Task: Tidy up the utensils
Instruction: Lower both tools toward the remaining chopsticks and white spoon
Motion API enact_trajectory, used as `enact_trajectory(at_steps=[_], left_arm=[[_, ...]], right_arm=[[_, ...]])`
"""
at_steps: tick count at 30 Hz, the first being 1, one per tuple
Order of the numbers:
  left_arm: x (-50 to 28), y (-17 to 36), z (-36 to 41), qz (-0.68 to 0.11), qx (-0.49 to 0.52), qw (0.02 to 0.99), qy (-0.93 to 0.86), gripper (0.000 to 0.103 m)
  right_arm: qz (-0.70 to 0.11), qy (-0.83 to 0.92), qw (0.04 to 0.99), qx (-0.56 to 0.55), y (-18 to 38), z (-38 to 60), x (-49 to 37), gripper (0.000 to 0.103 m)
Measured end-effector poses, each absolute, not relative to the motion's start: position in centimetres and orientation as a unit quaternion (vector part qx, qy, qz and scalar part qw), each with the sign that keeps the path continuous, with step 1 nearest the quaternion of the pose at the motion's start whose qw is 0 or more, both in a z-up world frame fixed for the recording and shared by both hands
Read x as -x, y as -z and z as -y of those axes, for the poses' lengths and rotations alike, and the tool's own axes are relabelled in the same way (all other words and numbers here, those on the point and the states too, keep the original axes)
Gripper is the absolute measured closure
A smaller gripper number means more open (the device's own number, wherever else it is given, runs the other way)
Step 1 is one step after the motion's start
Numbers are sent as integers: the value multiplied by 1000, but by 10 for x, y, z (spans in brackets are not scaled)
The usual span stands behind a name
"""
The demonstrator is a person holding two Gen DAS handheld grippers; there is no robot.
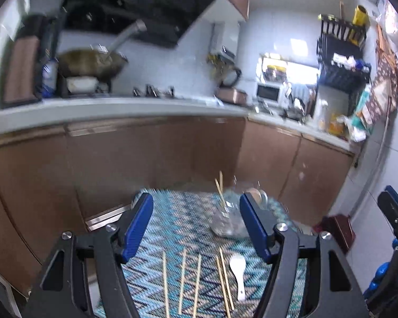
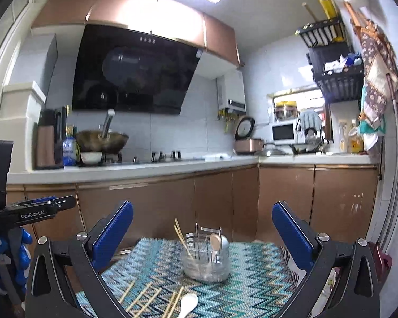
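Reaching for loose utensils on the worktop

Both the left gripper (image 1: 196,228) and right gripper (image 2: 203,235) hang released and empty; chopsticks (image 1: 196,281) and white spoon (image 1: 238,270) lie near the front edge, needing pickup into the clear holder (image 2: 205,261).

The left hand-held gripper (image 1: 196,225) is tilting somewhat downward with its blue-padded jaws standing wide apart and gripping nothing, while the right hand-held gripper (image 2: 203,234) is pointing level, its jaws also spread wide and empty, and a blue-gloved hand (image 2: 21,259) is holding the left one.
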State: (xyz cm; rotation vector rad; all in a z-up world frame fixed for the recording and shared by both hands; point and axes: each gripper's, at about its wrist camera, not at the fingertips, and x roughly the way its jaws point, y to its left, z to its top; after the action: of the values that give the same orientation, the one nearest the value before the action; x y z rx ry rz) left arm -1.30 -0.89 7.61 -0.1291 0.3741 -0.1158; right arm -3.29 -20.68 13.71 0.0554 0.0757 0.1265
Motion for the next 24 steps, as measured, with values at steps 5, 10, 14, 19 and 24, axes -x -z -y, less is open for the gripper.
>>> enact_trajectory(at_steps=[5, 10, 14, 19, 24], left_arm=[[-26, -40, 21, -267, 71, 956, 99, 38], [-67, 7, 28, -355, 97, 921, 129, 39], [-98, 45, 35, -423, 127, 883, 158, 50], [-133, 77, 49, -488, 141, 841, 188, 60], [-166, 107, 66, -543, 129, 808, 191, 71]], right_arm=[[-102, -75, 991, -44, -110, 217, 1, 0], [-166, -88, 980, -62, -79, 232, -31, 1], [-215, -92, 970, -66, -53, 239, -56, 16], [-280, -122, 950, -70, -17, 244, -88, 31], [-342, -168, 922, -67, 19, 238, -123, 57]])
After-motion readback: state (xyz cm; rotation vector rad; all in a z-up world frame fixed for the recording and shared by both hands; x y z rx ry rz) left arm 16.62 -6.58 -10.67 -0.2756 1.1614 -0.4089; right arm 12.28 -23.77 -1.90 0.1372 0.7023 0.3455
